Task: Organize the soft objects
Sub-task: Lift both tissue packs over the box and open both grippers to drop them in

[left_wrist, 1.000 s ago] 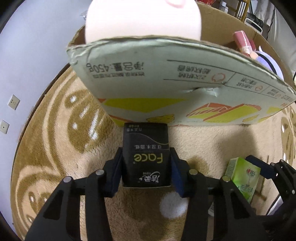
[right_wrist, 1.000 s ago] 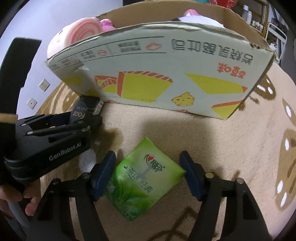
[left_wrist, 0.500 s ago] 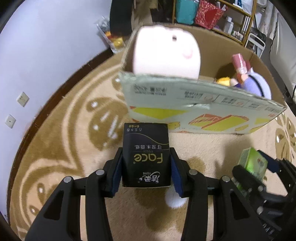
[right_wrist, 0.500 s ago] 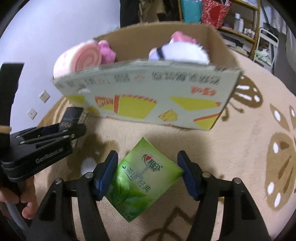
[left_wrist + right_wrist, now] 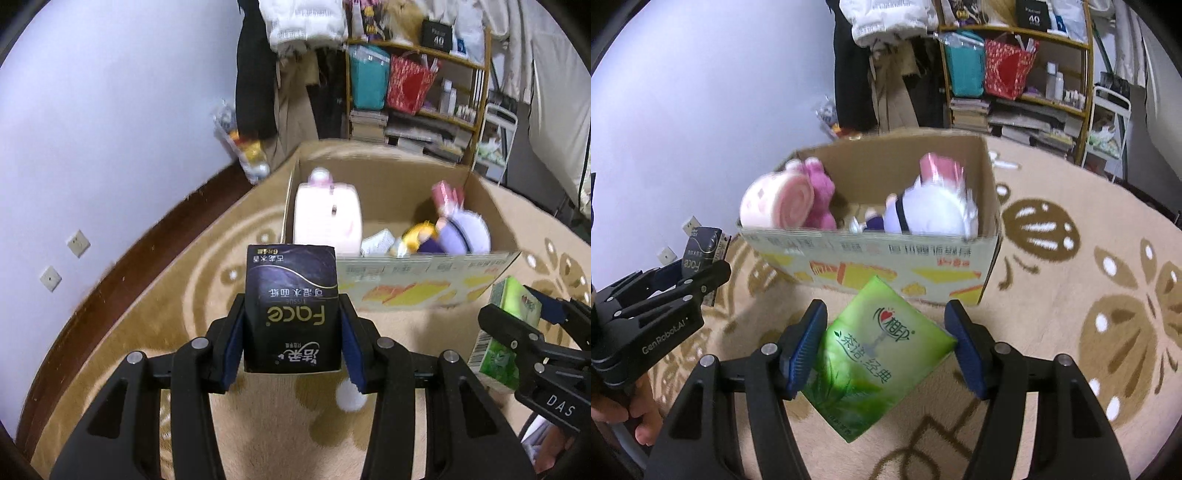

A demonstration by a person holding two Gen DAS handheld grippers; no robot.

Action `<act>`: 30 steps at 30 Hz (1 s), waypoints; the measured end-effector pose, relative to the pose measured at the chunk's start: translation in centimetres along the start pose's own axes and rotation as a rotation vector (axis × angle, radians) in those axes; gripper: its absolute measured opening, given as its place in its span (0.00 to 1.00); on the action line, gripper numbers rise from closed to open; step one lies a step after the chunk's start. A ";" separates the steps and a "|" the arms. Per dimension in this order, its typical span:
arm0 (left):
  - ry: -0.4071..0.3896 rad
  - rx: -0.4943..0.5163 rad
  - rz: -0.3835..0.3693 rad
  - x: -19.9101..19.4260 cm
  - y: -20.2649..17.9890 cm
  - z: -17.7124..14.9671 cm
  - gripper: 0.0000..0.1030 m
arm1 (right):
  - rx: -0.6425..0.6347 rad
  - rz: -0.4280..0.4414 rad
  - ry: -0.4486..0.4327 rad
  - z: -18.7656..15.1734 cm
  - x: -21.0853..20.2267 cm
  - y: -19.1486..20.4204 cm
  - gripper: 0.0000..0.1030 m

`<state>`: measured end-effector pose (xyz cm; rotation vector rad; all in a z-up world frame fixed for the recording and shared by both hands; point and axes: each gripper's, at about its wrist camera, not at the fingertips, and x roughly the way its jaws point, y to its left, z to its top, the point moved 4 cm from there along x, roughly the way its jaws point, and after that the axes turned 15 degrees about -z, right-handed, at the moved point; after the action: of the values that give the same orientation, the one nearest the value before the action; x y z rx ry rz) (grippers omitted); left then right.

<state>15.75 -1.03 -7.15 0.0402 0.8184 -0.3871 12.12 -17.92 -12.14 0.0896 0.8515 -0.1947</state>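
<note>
Across the floor spreads a beige plush carpet [image 5: 1071,229] with brown looping and leaf-like motifs, bordered by a dark wooden skirting [image 5: 122,273] that runs under a pale lavender wall [image 5: 110,129] bearing two small white sockets [image 5: 78,243]. Behind it, a wooden shelf unit [image 5: 1034,62] stands crowded with a teal bag [image 5: 966,72], a red gift bag [image 5: 1006,68], stacked books and small bottles, with dark and white garments [image 5: 255,74] hanging just beside it. On the carpet sits an open cardboard box [image 5: 886,258] printed with yellow and orange shapes; inside it lie a pink swirl-roll plush [image 5: 779,205], a magenta plush [image 5: 820,195] touching it, and a white round plush [image 5: 934,210] with a pink top at the opposite end. Nearer than the box, the left gripper [image 5: 291,325] is clamped on an upright black tissue pack [image 5: 291,306] marked "Face", its blue pads pressed against both sides, held above the carpet short of the box's near wall. The right gripper [image 5: 888,343] holds a green tissue pack [image 5: 875,354] tilted cornerwise between its blue pads, one corner touching each, also in front of the box. A small white tuft [image 5: 349,395] lies on the carpet below the left gripper.
</note>
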 end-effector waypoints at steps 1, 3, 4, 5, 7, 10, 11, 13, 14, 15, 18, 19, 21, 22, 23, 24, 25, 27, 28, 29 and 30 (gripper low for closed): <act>-0.013 0.005 -0.002 -0.2 -0.2 0.4 0.43 | 0.004 0.004 -0.010 0.3 -0.3 0.1 0.67; -0.034 0.013 -0.005 -0.5 -0.5 1.4 0.43 | 0.008 0.012 -0.028 1.0 -0.8 0.1 0.67; -0.044 0.019 -0.008 -0.6 -0.7 1.9 0.43 | 0.009 0.016 -0.038 1.4 -1.0 0.1 0.67; -0.053 0.025 -0.010 -0.5 -0.9 2.5 0.43 | 0.008 0.016 -0.044 1.7 -1.2 0.1 0.67; -0.069 0.037 -0.015 -0.6 -1.3 3.8 0.43 | 0.000 0.013 -0.064 2.6 -1.4 0.1 0.67; -0.086 0.049 -0.024 -0.3 -1.7 5.5 0.43 | -0.008 0.012 -0.081 3.9 -1.5 0.1 0.67; -0.093 0.050 -0.027 -0.2 -1.8 6.0 0.43 | -0.012 0.010 -0.086 4.4 -1.4 0.1 0.67; -0.098 0.056 -0.035 0.1 -2.0 6.8 0.43 | -0.021 0.006 -0.093 5.2 -1.3 0.0 0.67; -0.100 0.062 -0.037 0.4 -2.0 7.1 0.43 | -0.030 0.004 -0.098 5.6 -1.1 0.0 0.67; -0.102 0.071 -0.036 0.7 -2.1 7.5 0.43 | -0.047 -0.003 -0.103 6.1 -0.9 0.1 0.67; -0.109 0.095 -0.036 1.4 -2.5 8.9 0.43 | -0.098 -0.022 -0.118 7.3 -0.2 0.4 0.67; -0.111 0.106 -0.033 1.7 -2.6 9.4 0.43 | -0.109 -0.025 -0.122 7.7 0.0 0.5 0.67; -0.117 0.122 -0.027 2.3 -2.8 10.1 0.43 | -0.132 -0.031 -0.134 8.4 0.4 0.6 0.67; -0.118 0.124 -0.029 2.6 -2.9 10.4 0.43 | -0.144 -0.033 -0.138 8.8 0.7 0.6 0.67; -0.119 0.125 -0.035 2.9 -3.0 10.6 0.43 | -0.154 -0.032 -0.141 9.2 1.0 0.7 0.67; -0.119 0.125 -0.041 3.2 -3.0 10.7 0.43 | -0.165 -0.032 -0.143 9.4 1.2 0.7 0.67; -0.116 0.121 -0.047 3.5 -3.1 10.8 0.43 | -0.178 -0.033 -0.147 9.6 1.5 0.8 0.67; -0.104 0.117 -0.063 4.3 -3.3 10.7 0.43 | -0.206 -0.033 -0.156 10.1 2.1 0.8 0.67; -0.100 0.116 -0.064 4.6 -3.4 10.6 0.43 | -0.215 -0.028 -0.156 10.1 2.4 0.8 0.67; -0.096 0.114 -0.065 4.9 -3.4 10.5 0.43 | -0.215 -0.022 -0.148 10.2 3.0 0.7 0.67; -0.093 0.112 -0.067 5.2 -3.4 10.5 0.44 | -0.214 -0.017 -0.140 10.3 3.3 0.6 0.67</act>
<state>25.10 -7.78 -3.28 0.0988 0.7072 -0.4945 21.94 -19.39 -7.90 -0.1300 0.7293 -0.1236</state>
